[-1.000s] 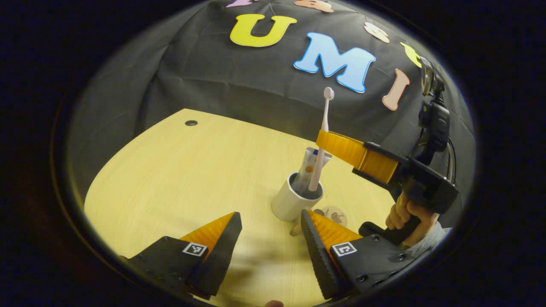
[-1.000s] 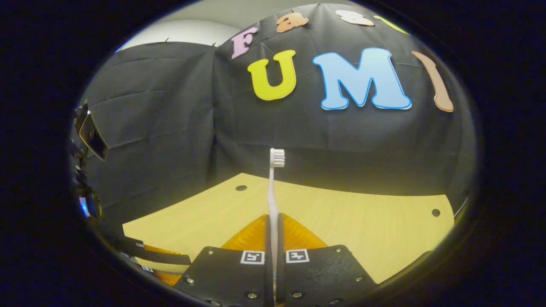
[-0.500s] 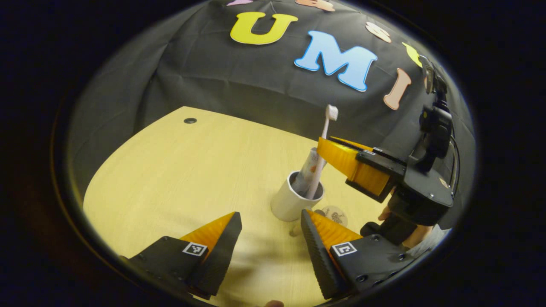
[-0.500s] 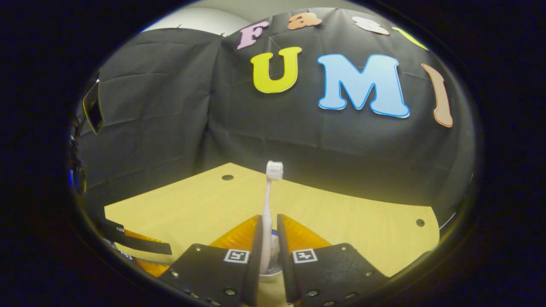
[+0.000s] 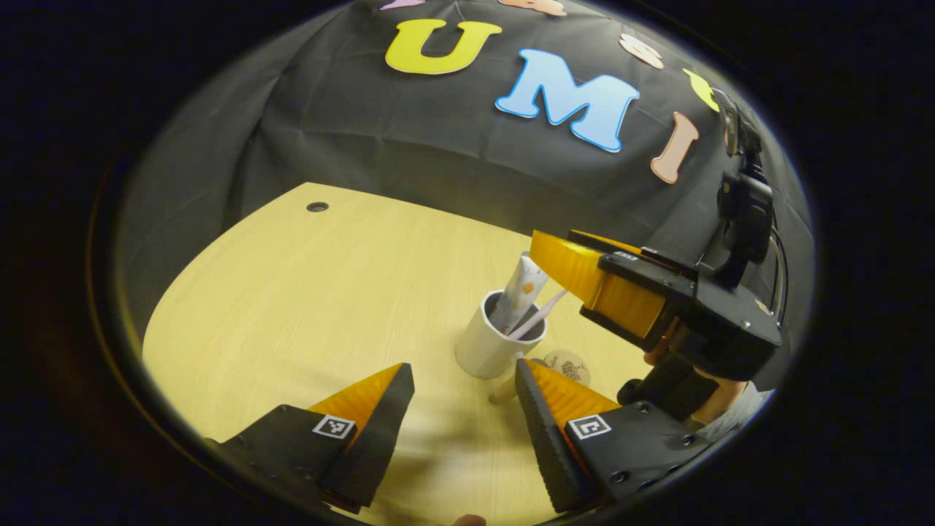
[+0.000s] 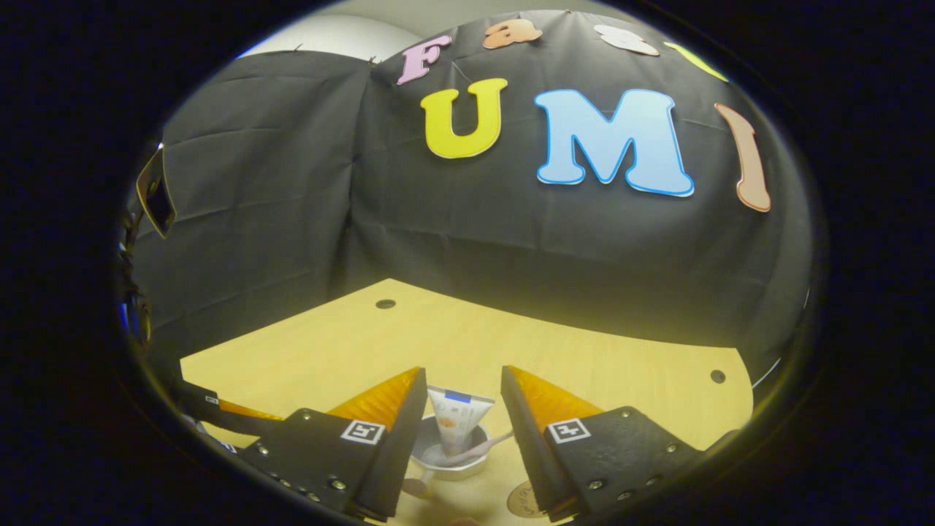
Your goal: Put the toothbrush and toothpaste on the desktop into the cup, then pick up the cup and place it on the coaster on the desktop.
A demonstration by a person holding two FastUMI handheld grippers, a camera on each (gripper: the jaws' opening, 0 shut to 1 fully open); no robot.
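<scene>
Nearest in the left gripper view, the left claw (image 5: pixel 460 409) hangs open and empty over the tabletop (image 5: pixel 307 307), just short of the cup (image 5: pixel 488 343). The cup stands upright, with the toothpaste (image 5: pixel 520 288) upright inside it and the toothbrush (image 5: pixel 539 320) leaning on its rim. Just beside the cup, on the side away from the left claw's open gap, lies the coaster (image 5: pixel 566 367), partly hidden behind a finger.

Above the cup, the right claw (image 6: pixel 462 409) is spread wide and holds nothing; in the right gripper view the cup (image 6: pixel 449 456) sits directly below, between its fingers, with the toothpaste (image 6: pixel 456 424) and toothbrush (image 6: pixel 475 451) both inside.

Both items look loaded, so the step in hand is judged to be taking the cup. To do it well, grip the cup's wall low and square, below the rim, clear of the leaning toothbrush. Keep the cup upright, lift only enough to clear the coaster's edge, then set it down centred on the coaster (image 6: pixel 527 500).
</scene>
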